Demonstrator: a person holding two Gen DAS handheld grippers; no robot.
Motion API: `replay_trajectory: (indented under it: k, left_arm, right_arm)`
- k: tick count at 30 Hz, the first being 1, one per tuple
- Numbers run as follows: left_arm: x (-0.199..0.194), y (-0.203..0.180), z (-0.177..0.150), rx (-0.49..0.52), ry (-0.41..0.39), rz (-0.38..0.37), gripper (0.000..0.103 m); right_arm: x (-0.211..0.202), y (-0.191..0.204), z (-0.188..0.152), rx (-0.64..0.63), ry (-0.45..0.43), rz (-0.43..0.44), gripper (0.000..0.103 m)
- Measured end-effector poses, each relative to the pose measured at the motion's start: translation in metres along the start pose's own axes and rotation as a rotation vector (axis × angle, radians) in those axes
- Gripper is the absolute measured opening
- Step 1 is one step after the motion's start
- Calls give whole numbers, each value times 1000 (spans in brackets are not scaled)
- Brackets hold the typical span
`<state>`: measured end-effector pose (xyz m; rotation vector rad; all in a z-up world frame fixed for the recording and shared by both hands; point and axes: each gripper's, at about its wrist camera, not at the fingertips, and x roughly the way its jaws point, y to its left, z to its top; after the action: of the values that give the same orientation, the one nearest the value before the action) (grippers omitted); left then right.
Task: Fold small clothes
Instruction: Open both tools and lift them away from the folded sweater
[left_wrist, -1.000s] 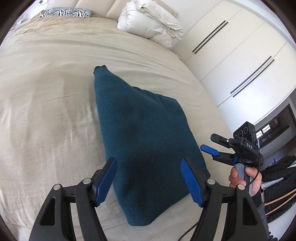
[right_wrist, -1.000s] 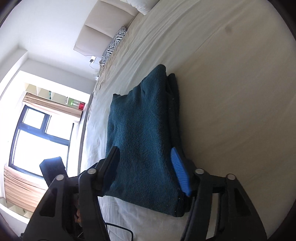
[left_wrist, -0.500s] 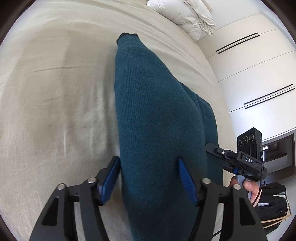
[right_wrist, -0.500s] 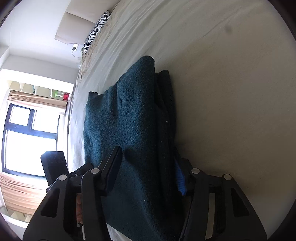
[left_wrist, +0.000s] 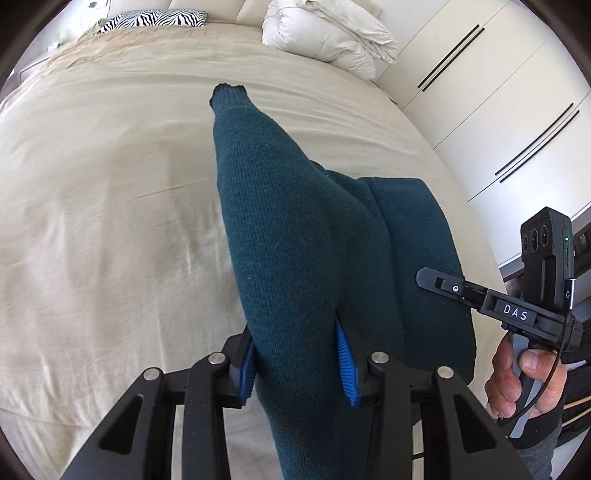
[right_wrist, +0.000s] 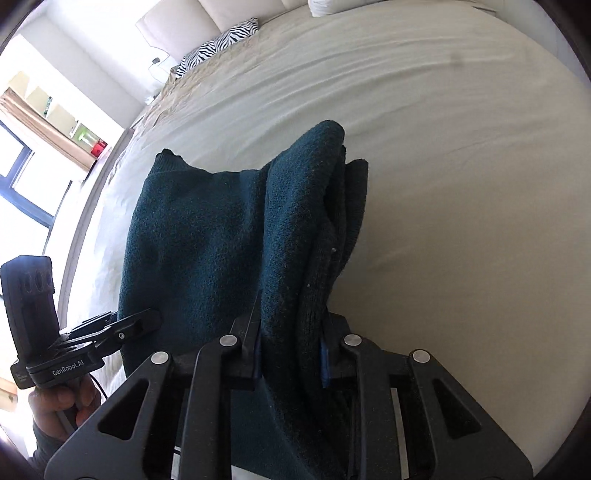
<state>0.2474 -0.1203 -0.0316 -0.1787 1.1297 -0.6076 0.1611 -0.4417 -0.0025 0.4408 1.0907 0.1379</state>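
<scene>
A dark teal knit sweater (left_wrist: 295, 240) lies partly folded on the beige bed (left_wrist: 92, 221), its near edge lifted. My left gripper (left_wrist: 297, 365) has its blue pads (left_wrist: 345, 365) pressed on a bunched ridge of that edge, and its jaws are still closing. In the right wrist view, the sweater (right_wrist: 207, 240) shows stacked layers at its right side. My right gripper (right_wrist: 291, 354) pinches those layers, its jaws also closing. Each gripper shows in the other's view: the right gripper (left_wrist: 439, 282) at the sweater's right edge, the left gripper (right_wrist: 147, 319) at its left.
A white duvet (left_wrist: 328, 33) and a zebra pillow (left_wrist: 155, 18) lie at the head of the bed. White wardrobe doors (left_wrist: 498, 110) stand along the right. A window (right_wrist: 22, 166) is on the left. Bare sheet (right_wrist: 461, 184) stretches beyond the sweater.
Both grippers were wide open over the sweater's near edge. They have narrowed onto the fabric and risen, and the near edge has come up from the sheet in bunched ridges.
</scene>
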Motion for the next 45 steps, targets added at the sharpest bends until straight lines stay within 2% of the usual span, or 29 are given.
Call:
replay_trajectory:
  k: [5, 8, 12, 16, 20, 22, 26, 28, 32, 33, 37, 41, 45]
  left_arm:
    - [-69, 15, -45, 35, -25, 10, 41]
    - [-99, 31, -79, 37, -25, 23, 41]
    - [-124, 62, -124, 19, -27, 55, 41]
    - [-122, 94, -153, -40, -14, 55, 41]
    - [-105, 122, -174, -90, -3, 58, 42]
    - [-93, 135, -181, -120, -1, 42, 46]
    - [-84, 152, -187, -172, -29, -38, 55]
    - [-82, 154, -191, -163, -40, -40, 60]
    - [-83, 158, -198, -193, -59, -66, 62]
    - [-85, 157, -195, -190, -64, -59, 62]
    - [-101, 154, -199, -162, -111, 6, 66]
    - [-128, 143, -204, -123, -212, 103, 69]
    - [-163, 113, -210, -14, -365, 259, 89]
  right_arm:
    - [-39, 51, -47, -43, -12, 93, 20]
    - [-45, 89, -83, -66, -2, 145, 20]
    - [-35, 124, -128, -98, 40, 183, 20]
    - [-1, 146, -147, -81, 85, 214, 20]
    - [41, 141, -156, -31, 132, 217, 20]
    - [62, 133, -166, 7, 141, 197, 21]
    - [78, 89, -181, 160, 151, 315, 25]
    - [82, 82, -185, 170, 139, 350, 27]
    - [78, 78, -193, 171, 116, 381, 29]
    - [84, 76, -187, 174, 116, 380, 30]
    - [62, 71, -192, 157, 78, 325, 41]
    - [30, 63, -203, 174, 13, 271, 45]
    - [-8, 65, -205, 143, -92, 129, 45]
